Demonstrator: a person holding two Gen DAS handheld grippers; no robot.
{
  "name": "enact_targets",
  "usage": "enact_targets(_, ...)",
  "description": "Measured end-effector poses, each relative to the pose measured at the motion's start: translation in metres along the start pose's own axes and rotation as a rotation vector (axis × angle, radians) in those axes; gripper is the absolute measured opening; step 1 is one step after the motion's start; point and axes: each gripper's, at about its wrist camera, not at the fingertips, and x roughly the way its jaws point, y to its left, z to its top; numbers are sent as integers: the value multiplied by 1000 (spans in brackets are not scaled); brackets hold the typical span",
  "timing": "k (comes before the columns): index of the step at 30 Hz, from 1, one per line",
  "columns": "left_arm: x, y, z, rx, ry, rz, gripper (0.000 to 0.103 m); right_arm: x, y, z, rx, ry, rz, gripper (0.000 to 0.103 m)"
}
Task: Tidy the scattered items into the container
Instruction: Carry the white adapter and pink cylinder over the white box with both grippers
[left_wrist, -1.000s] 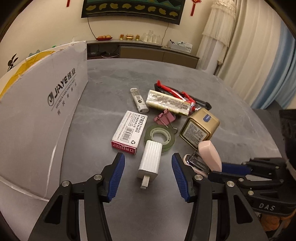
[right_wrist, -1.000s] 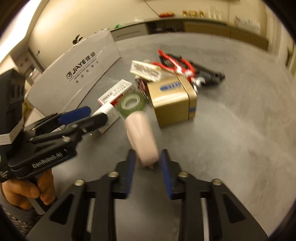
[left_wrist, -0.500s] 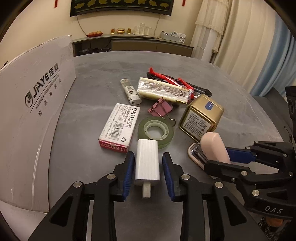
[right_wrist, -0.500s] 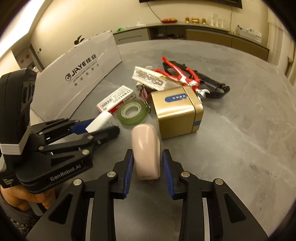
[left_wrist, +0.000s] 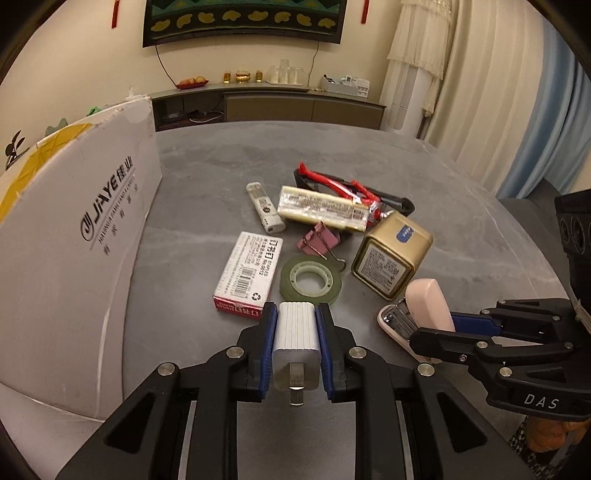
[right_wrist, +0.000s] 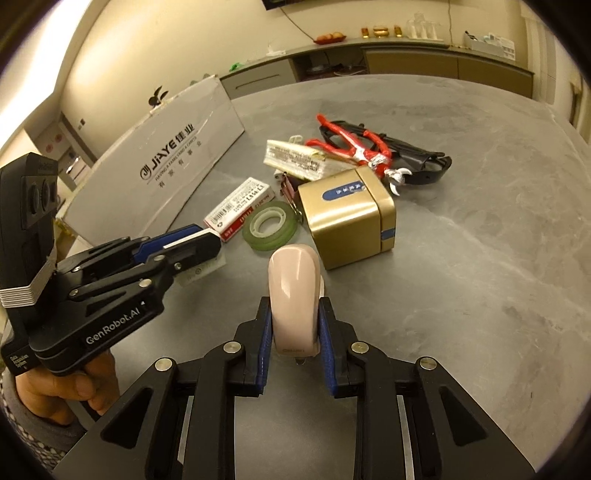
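Left gripper (left_wrist: 295, 343) jaws clamped on white charger (left_wrist: 296, 329), right gripper (right_wrist: 294, 334) jaws clamped on pink stapler (right_wrist: 294, 291)

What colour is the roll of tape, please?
Green roll of tape, clearest in the left wrist view.

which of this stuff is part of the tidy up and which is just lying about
Part of the job:
white charger, in the left gripper
pink stapler, in the right gripper
tape roll
staples box
gold tin
pink binder clip
white cardboard box, the container

Just lying about:
glasses on the sideboard
curtain
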Motion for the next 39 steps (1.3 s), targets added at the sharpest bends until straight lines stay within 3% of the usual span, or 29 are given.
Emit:
enact_targets(14,-29,6,10,-32,-66,2,22,-18,12,-3,-27,-39,11,25)
enact_targets(23,-52,8,20,-38,-131,9,22,-29,24,-3,-66,-77,-26,24)
enact_targets(30,-72,21,27,-66,-185,1,22,-45,51,7,-97,-121,-6,25)
enact_targets(39,-98,52,32,-140,-239,-20,22,-43,91,25,-149,-113,7,25)
